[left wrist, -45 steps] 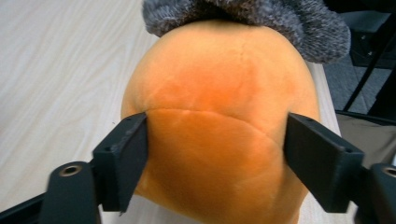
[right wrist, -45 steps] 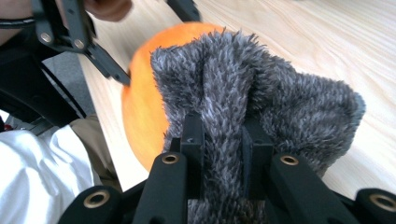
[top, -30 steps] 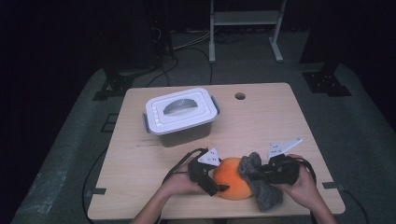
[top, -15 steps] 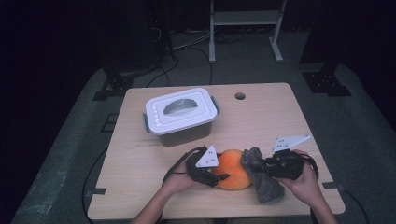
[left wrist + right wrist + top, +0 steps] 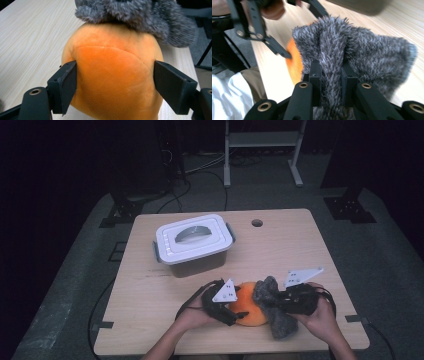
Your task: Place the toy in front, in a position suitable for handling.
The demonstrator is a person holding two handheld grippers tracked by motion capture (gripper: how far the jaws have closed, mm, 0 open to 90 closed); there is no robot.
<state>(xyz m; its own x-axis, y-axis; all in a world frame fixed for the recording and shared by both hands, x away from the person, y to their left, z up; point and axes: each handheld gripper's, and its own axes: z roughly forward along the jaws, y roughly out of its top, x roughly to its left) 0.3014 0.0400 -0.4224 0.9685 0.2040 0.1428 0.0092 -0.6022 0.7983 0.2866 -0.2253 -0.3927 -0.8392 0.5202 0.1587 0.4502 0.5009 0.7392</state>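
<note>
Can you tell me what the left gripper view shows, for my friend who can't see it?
A round orange plush toy sits on a pale wooden table between the left gripper's two black jaws, which press against its sides. A fluffy grey cloth lies over the toy's far end.

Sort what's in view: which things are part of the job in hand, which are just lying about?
In the job:
- orange plush ball, between the left gripper jaws
- grey furry cloth, pinched by the right gripper, draped against the ball

Lying about:
- lidded white container, farther back on the table
- white frame on the floor beyond
</note>
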